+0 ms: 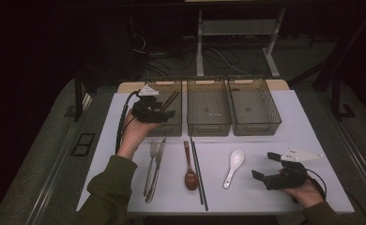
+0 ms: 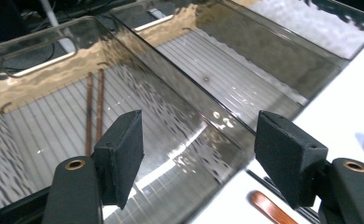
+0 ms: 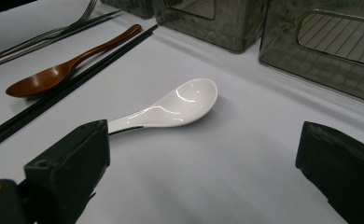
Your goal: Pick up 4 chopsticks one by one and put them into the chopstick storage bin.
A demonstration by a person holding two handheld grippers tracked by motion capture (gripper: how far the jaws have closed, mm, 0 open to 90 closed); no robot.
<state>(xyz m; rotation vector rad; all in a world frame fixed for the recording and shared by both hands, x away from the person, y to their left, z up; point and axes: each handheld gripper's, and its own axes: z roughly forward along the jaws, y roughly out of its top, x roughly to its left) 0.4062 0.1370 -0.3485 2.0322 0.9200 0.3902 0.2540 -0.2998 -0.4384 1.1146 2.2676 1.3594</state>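
1. The left gripper [image 1: 164, 111] hangs over the near end of the left bin [image 1: 177, 127] with its fingers [image 2: 122, 156] spread wide and nothing between them. The brown chopsticks [image 2: 94, 109] lie loose on the bin's ribbed floor, side by side and parallel.
2. The right gripper [image 1: 264, 170] rests low near the right front of the surface [image 1: 284, 136], fingers wide apart and empty, aimed at the white spoon [image 3: 171, 108].
3. Risk: the left fingers sit close above the bin wall. A careless pull back could catch the rim and drag the light bin toward the cutlery.
4. Risk: the white spoon looks glazed, smooth and rounded, likely ceramic. Flat pads closing on its narrow handle could let it slip or spin away.
5. Risk: the black chopsticks [image 1: 199, 172] are thin and lie touching or just beside the brown wooden spoon [image 1: 189, 168], so a grab at one may nudge the other.
6. The fork [image 1: 150, 166] and knife [image 1: 156, 169] are slim polished metal, lying flat and close together, which makes them hard to get under.
7. The three bins are smoky translucent plastic with ridged bases. The middle bin [image 1: 209, 127] and right bin [image 1: 256, 127] hold nothing.
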